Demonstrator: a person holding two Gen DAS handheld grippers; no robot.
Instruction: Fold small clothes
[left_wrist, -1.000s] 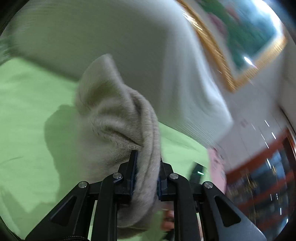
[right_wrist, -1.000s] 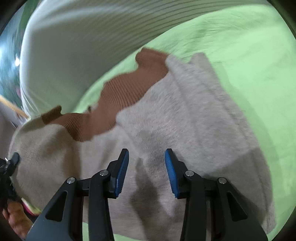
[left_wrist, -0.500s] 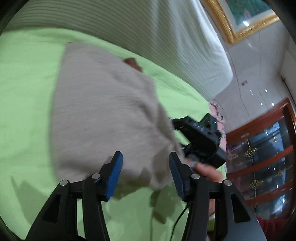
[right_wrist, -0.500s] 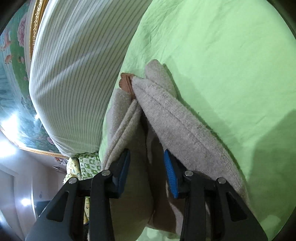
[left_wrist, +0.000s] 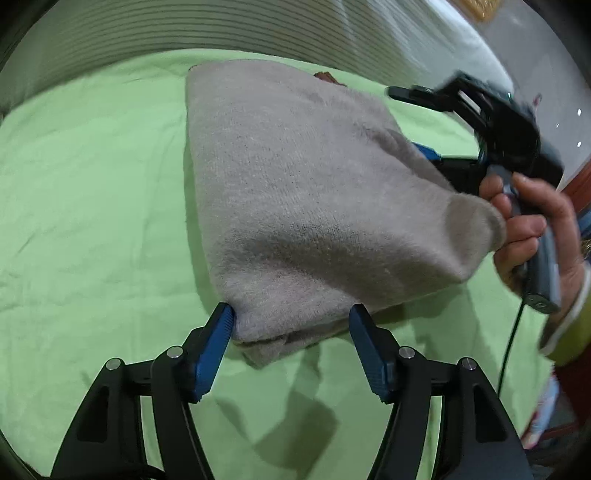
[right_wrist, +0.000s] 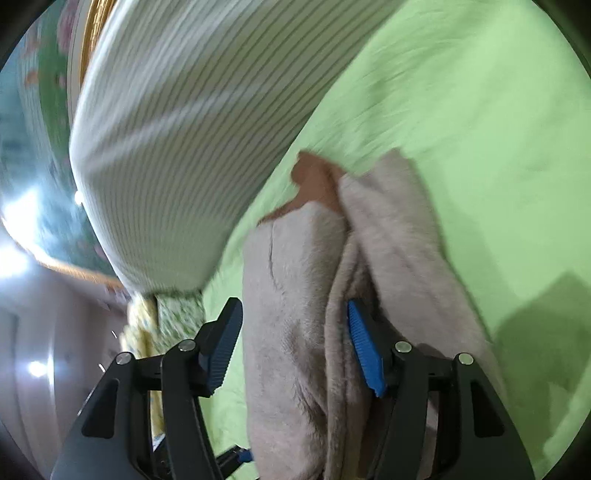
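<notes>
While the left gripper (left_wrist: 291, 328) stood with its jaws apart, having just been opening, the near corner of the folded sweater (left_wrist: 295, 192) lay between its pads, the pad at nine o'clock touching the wool and the one at three o'clock clear of it. Off at two o'clock the right gripper (right_wrist: 291, 343) had also just been opening; a thick fold of the sweater sat loose between its pads, the far edge draped over it and not yet laid down. The sweater rested doubled over on the green sheet (left_wrist: 92, 192), with a striped pillow (right_wrist: 177, 129) beyond at twelve o'clock. By my reading the fold was nearly done; what remained was freeing both grippers and flattening the raised right edge. A second earlier the left gripper had clamped a bunched corner held up in the air, and the brown ribbed collar (right_wrist: 314, 177) lay broadly exposed.
</notes>
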